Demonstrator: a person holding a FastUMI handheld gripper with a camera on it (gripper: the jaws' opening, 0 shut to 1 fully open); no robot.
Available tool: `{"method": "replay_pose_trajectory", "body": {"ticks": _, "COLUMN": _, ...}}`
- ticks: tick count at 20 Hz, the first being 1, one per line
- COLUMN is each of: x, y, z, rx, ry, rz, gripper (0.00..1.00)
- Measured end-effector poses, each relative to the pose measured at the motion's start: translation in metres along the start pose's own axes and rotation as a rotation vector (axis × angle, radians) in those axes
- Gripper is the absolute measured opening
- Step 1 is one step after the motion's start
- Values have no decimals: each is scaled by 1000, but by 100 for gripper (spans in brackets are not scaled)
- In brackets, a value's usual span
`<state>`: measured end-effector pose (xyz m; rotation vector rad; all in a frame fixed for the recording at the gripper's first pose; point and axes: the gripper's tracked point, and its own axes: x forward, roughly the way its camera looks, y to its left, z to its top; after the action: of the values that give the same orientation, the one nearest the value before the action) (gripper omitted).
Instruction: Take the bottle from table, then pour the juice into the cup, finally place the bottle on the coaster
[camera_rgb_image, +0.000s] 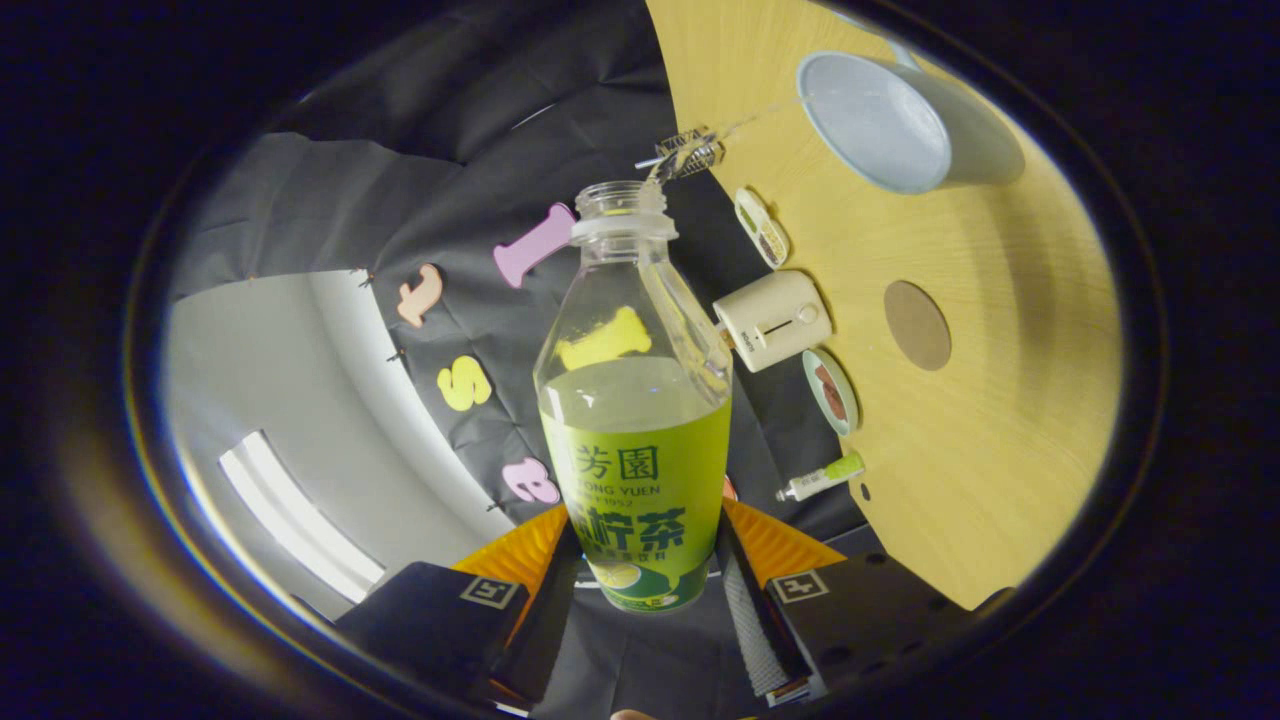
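Uncapped bottle (634, 400) half full, tongs (645, 580) gripping

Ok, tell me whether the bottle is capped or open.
Open: the bottle, clamped between the gripper fingers, has a bare neck with no cap.

Bottle (634, 400) held between the tongs (640, 580), both fingers pressing its lower body, open mouth pointing away. Beyond and to its right, the surface (1000, 480) carries the cup (905, 125), with the coaster (917, 324) nearer the tongs. Small appliance (772, 320) sits between bottle and coaster.
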<state>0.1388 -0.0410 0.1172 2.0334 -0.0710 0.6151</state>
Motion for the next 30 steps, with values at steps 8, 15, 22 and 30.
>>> {"method": "replay_pose_trajectory", "body": {"ticks": 8, "x": 2, "y": 1, "z": -1, "rx": 6, "ry": 2, "rz": 5, "gripper": 76}}
{"method": "replay_pose_trajectory", "body": {"ticks": 15, "x": -1, "y": 4, "z": -2, "rx": -6, "ry": 2, "rz": -2, "gripper": 76}}
{"method": "replay_pose_trajectory", "body": {"ticks": 22, "x": -1, "y": 7, "z": -1, "rx": -61, "ry": -3, "rz": -12, "gripper": 76}}
{"method": "replay_pose_trajectory", "body": {"ticks": 30, "x": -2, "y": -4, "z": -7, "rx": -128, "ry": 34, "rz": -78, "gripper": 76}}
